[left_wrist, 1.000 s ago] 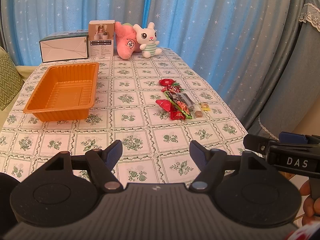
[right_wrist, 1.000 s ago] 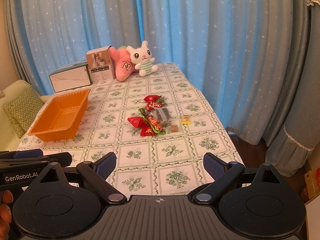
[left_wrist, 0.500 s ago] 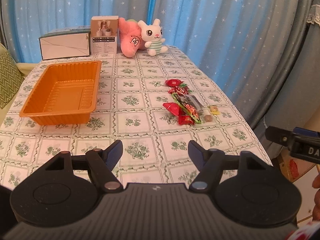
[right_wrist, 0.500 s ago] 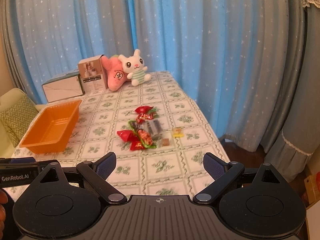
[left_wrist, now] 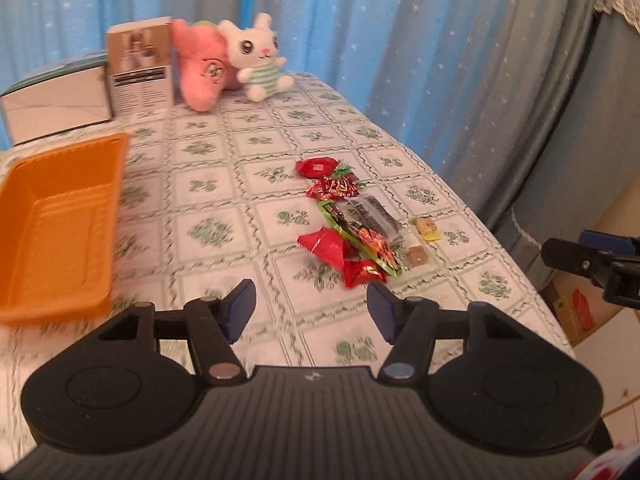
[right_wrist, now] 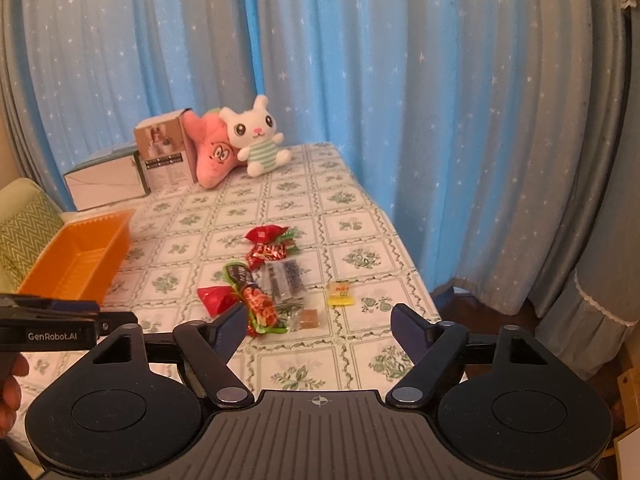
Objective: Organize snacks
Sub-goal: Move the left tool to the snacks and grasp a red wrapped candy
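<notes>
A heap of wrapped snacks (left_wrist: 352,224) lies on the flowered tablecloth: red foil sweets, a long green-edged packet, a clear packet, a yellow candy (left_wrist: 427,229) and a brown cube (left_wrist: 416,256). An empty orange tray (left_wrist: 56,232) stands to their left. My left gripper (left_wrist: 310,306) hovers just short of the heap, its jaws closing with nothing between them. In the right wrist view the same snacks (right_wrist: 268,288) lie ahead of my right gripper (right_wrist: 320,324), whose jaws are also closing on nothing; its left fingertip overlaps the heap's near edge. The orange tray (right_wrist: 76,260) sits at the left.
At the far end stand a white bunny plush (right_wrist: 256,136), a pink plush (right_wrist: 212,156), a brown carton (right_wrist: 164,156) and a white box (right_wrist: 104,184). Blue curtains hang behind. The table edge (right_wrist: 416,280) drops off right of the snacks. A green cushion (right_wrist: 24,232) lies at the left.
Both grippers have come closer to the snack heap, and each pair of jaws stands narrower. The left view has swung right, pushing the orange tray to its left edge.
</notes>
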`<action>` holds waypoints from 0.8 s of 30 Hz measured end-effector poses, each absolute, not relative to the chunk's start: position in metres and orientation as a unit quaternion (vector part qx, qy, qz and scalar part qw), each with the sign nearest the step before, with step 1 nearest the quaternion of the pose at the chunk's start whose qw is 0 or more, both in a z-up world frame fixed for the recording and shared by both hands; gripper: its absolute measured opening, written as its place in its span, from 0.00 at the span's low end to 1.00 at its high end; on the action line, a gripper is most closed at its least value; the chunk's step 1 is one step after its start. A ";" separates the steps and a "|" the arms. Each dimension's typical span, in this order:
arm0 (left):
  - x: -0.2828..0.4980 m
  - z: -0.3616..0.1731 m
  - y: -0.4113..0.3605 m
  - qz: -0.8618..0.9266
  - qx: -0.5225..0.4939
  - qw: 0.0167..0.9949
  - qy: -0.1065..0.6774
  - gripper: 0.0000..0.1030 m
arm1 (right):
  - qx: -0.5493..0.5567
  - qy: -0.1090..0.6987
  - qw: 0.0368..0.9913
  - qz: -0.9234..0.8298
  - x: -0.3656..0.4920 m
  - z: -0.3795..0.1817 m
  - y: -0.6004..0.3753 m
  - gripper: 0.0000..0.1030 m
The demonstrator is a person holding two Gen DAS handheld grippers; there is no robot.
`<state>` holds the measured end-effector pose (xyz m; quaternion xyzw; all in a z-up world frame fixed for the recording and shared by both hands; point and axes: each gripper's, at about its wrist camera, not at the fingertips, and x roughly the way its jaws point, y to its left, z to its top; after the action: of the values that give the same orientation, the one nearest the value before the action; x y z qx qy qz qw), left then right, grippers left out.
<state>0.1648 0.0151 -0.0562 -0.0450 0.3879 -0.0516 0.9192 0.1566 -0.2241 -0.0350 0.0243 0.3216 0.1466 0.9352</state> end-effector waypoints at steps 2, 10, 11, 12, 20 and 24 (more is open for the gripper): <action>0.183 -0.065 0.017 -0.068 -0.039 0.917 0.391 0.55 | 0.023 0.329 0.932 0.152 0.171 -0.046 -0.221 0.74; 0.245 -0.103 0.009 -0.138 0.001 0.905 0.403 0.48 | 0.020 0.373 0.914 0.161 0.220 -0.095 -0.207 0.68; 0.251 -0.107 0.008 -0.142 0.007 0.904 0.404 0.45 | 0.021 0.377 0.912 0.161 0.225 -0.100 -0.206 0.68; 0.257 -0.111 0.007 -0.147 0.011 0.903 0.404 0.42 | 0.022 0.382 0.910 0.161 0.230 -0.104 -0.206 0.68; 0.289 -0.129 -0.002 -0.197 0.060 0.885 0.417 0.39 | 0.013 0.402 0.901 0.162 0.254 -0.131 -0.198 0.67; 0.294 -0.134 -0.004 -0.215 0.075 0.876 0.425 0.29 | 0.010 0.401 0.900 0.169 0.261 -0.135 -0.192 0.67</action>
<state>0.2942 -0.0043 -0.1344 0.0754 0.4254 -0.2152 0.8758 0.2607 -0.1918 -0.1351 0.0104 0.4011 0.1690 0.9002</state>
